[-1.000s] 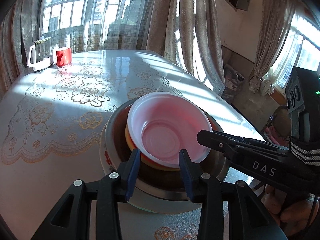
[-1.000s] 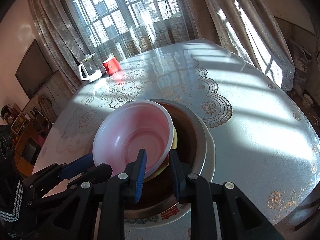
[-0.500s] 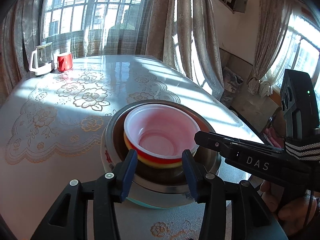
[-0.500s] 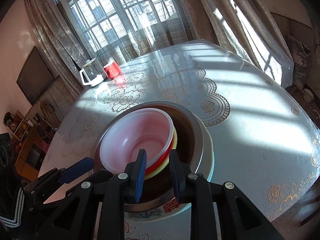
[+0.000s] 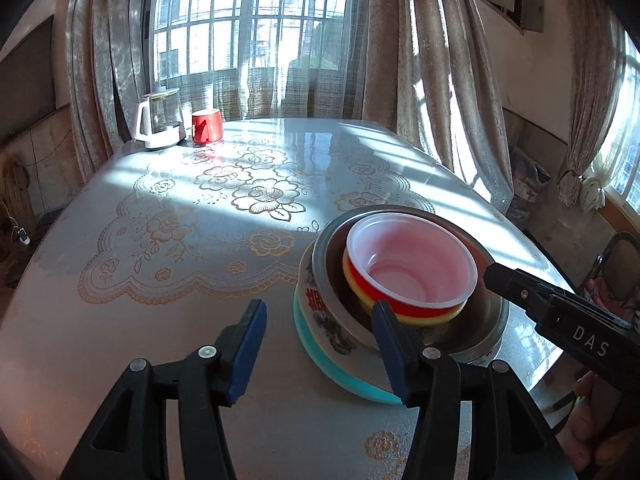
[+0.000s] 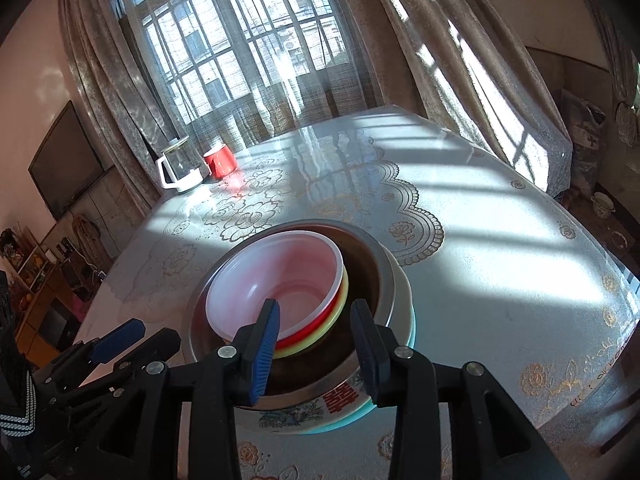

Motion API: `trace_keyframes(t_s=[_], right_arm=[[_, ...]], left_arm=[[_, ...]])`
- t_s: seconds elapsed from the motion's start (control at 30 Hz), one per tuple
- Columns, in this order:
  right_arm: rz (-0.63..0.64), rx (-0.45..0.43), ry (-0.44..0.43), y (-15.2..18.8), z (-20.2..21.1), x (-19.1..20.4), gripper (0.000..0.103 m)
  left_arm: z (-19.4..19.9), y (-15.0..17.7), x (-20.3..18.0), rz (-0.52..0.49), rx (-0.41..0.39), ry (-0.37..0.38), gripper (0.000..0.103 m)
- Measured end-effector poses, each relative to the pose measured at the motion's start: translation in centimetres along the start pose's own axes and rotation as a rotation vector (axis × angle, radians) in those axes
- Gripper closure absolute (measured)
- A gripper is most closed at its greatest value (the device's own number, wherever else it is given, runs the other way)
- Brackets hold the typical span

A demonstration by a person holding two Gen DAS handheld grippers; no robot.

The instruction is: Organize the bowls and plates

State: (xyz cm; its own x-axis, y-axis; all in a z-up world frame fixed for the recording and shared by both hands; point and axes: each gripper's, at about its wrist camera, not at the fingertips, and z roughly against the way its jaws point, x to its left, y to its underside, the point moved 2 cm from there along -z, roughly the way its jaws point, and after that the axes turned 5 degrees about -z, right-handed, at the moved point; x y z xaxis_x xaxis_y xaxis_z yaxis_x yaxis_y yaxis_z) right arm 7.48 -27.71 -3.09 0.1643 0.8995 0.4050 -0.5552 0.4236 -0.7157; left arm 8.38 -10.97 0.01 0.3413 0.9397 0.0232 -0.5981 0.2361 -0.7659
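Observation:
A stack of dishes stands on the table: a white plastic bowl [image 5: 412, 264] nested in red and yellow bowls, inside a steel bowl [image 5: 488, 320], on a patterned plate [image 5: 324, 320] over a teal plate [image 5: 340, 376]. The stack also shows in the right wrist view, white bowl [image 6: 276, 292] on top. My left gripper [image 5: 320, 352] is open and empty, low over the table just left of the stack. My right gripper [image 6: 316, 348] is open and empty just in front of the nested bowls, its arm visible in the left wrist view [image 5: 560, 312].
A glass kettle [image 5: 160, 124] and a red mug [image 5: 207, 127] stand at the table's far edge by the curtained window. The table [image 5: 160, 312] has a lace-patterned cover. A chair [image 5: 616, 272] stands beyond the table's right edge.
The right gripper opened and let go of the white bowl, which now sits nested in the stack. Both grippers pulled back; the left one opened wider and shifted left.

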Motion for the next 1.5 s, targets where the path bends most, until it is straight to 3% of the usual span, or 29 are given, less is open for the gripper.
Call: trace_keyframes(t_s=[0.17,0.43,0.6,1.5], right_arm=[[0.018,-0.032,0.059,0.9,0.2,0.3,0.062],[0.039,-0.047,0.074,1.4,0.4,0.9,0.062],[0.04,-0.052,0.075,1.4,0.4,0.9,0.061],[0.034,-0.042,0.065,1.4,0.1,1.3,0.061]], left_arm=[[0.4,1.0,0.6,0.019,-0.005,-0.048,0.044],[1.1,1.7,1.2,0.051,-0.014,-0.081,0.037],[1.6,1.7,0.8,0.039,-0.031,-0.084,0.032],[1.8,1.6,0.1,0.012,-0.033,-0.074,0.031]])
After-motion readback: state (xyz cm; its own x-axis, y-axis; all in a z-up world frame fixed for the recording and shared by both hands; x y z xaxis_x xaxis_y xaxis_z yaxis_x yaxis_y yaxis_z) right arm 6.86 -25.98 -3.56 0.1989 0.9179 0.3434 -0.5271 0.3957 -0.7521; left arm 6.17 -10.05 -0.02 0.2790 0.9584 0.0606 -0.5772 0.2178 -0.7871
